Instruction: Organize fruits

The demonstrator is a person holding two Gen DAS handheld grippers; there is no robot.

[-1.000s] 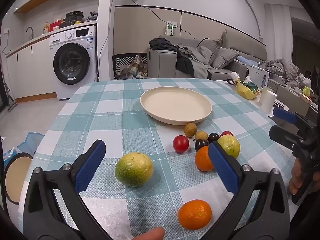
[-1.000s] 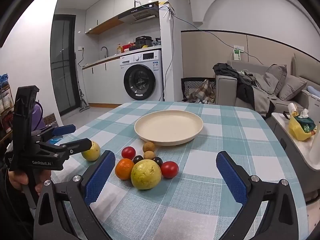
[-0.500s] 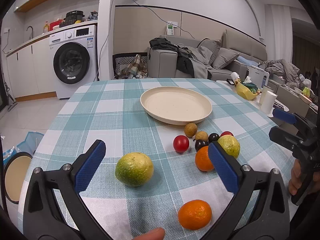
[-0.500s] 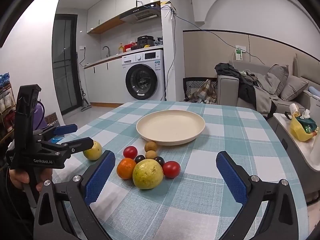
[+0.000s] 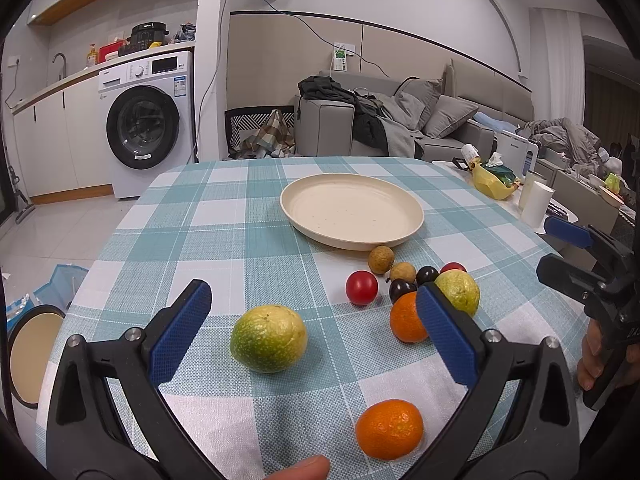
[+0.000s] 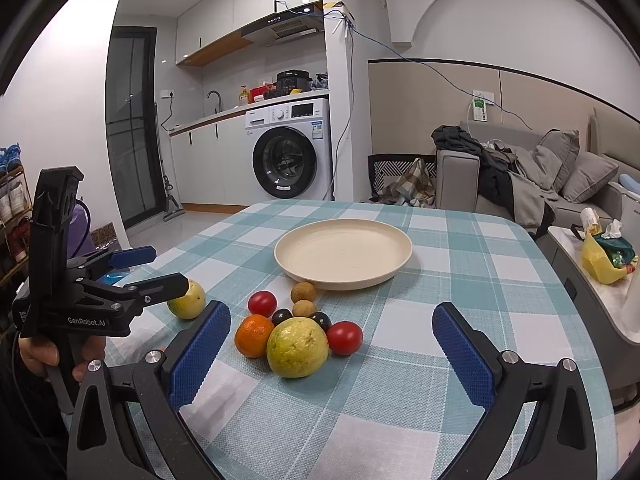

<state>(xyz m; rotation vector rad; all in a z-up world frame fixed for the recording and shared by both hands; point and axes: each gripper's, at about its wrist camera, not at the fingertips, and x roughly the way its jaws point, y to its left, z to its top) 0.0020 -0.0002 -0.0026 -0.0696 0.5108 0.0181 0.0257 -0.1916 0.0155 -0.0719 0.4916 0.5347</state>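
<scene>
A cream plate (image 5: 352, 210) (image 6: 343, 252) stands empty mid-table. In front of it lies a cluster: two brown longans (image 5: 381, 259), dark grapes (image 5: 402, 289), red cherry tomatoes (image 5: 361, 287) (image 6: 344, 337), an orange (image 5: 406, 322) (image 6: 253, 335) and a yellow-green fruit (image 6: 297, 347). A green-yellow citrus (image 5: 268, 338) lies between the fingers of my open left gripper (image 5: 312, 334), apart from both pads. A second orange (image 5: 389, 429) sits close in front. My right gripper (image 6: 332, 354) is open, with the yellow-green fruit ahead of it.
The table wears a teal checked cloth (image 5: 224, 240). A side table at right holds a yellow bag (image 6: 602, 258) and a paper roll (image 5: 537, 204). A washing machine (image 6: 290, 148) and sofa (image 5: 420, 120) stand beyond. A round bin (image 5: 28, 354) is on the floor left.
Nothing has visibly moved on the table. The right wrist view has shifted very slightly; both grippers stay open.
</scene>
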